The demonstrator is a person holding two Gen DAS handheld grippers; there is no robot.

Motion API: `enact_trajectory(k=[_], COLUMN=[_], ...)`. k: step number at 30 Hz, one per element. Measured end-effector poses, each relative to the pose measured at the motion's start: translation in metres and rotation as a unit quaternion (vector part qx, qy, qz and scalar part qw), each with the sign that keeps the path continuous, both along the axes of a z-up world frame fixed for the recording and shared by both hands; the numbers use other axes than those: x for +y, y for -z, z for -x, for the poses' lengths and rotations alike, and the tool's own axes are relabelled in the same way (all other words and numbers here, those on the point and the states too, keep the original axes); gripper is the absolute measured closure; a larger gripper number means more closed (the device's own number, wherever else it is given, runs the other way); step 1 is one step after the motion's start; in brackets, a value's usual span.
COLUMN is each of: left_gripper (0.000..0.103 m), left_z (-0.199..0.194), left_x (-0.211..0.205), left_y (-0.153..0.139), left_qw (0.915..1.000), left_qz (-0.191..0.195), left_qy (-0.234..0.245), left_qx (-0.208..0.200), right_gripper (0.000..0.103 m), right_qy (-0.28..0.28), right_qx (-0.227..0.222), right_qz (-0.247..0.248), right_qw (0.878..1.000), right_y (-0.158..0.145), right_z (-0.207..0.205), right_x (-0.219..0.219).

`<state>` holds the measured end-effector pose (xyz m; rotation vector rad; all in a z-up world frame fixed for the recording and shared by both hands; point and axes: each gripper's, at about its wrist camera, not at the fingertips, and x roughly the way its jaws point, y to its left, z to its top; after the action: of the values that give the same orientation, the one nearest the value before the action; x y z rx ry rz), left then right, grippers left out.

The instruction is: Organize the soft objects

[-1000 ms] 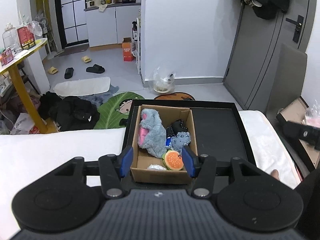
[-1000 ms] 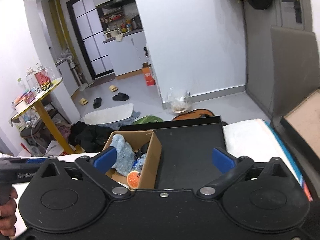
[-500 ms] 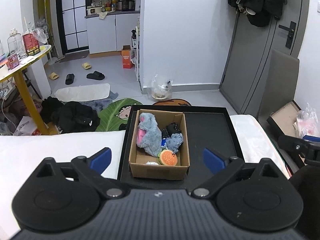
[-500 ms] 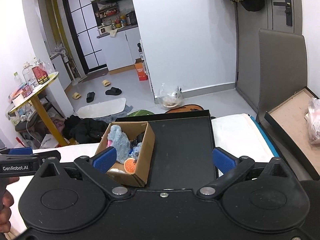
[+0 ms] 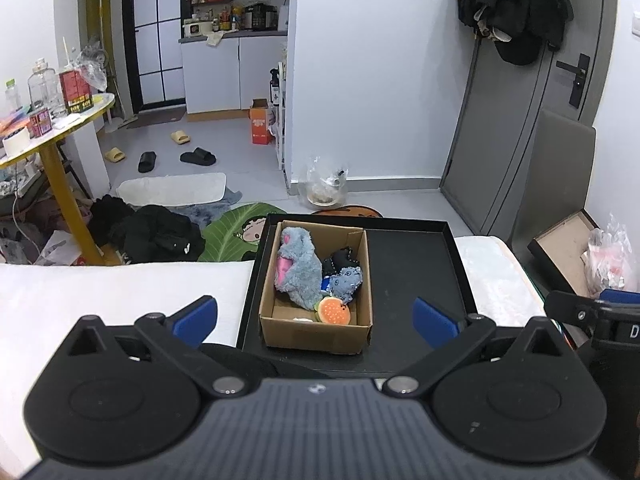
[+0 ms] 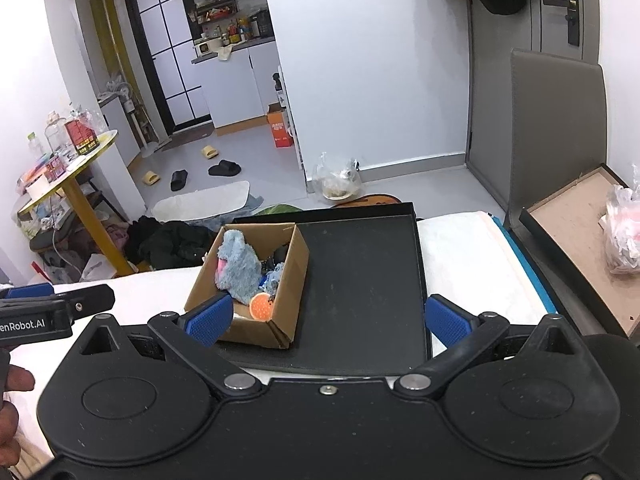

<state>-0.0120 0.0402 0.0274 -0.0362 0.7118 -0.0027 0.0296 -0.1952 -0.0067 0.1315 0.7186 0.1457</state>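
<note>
Ahead of both tongs: cardboard box (image 5: 316, 332) on black tray (image 5: 416, 272), holding grey plush (image 5: 298, 268), burger toy (image 5: 333, 310). Left tongs (image 5: 315, 316) opening, empty; right tongs (image 6: 328, 320) spread, empty. Only in right view: hand (image 6: 10, 404).

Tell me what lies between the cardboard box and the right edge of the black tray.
Nothing: right of the cardboard box, the black tray floor is bare up to its right rim. Both wrist views show it.

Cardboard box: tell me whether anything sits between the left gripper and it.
Nothing visible. The left gripper, jaws opening and empty, faces the cardboard box directly across bare black tray.
</note>
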Motion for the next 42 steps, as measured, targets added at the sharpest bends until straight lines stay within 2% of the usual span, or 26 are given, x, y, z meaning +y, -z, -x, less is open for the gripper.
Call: enact_trajectory(k=[14,42], left_gripper=[0.000,0.000], left_z=[0.021,0.024], left_x=[-0.012,0.000], left_y=[-0.011,-0.011], left_qw=[0.9996,0.9998], left_qz=[-0.027,-0.020], left_qy=[-0.002,-0.001], left_qx=[-0.009,-0.001], right_gripper=[0.000,0.000], right_qy=[-0.019,-0.026], right_qx=[-0.010,-0.004], right_qz=[0.006,0.013], right_qw=[1.000,1.000], right_y=[-0.008,-0.009], right_z=[0.018,0.018], right_x=[0.006,0.009])
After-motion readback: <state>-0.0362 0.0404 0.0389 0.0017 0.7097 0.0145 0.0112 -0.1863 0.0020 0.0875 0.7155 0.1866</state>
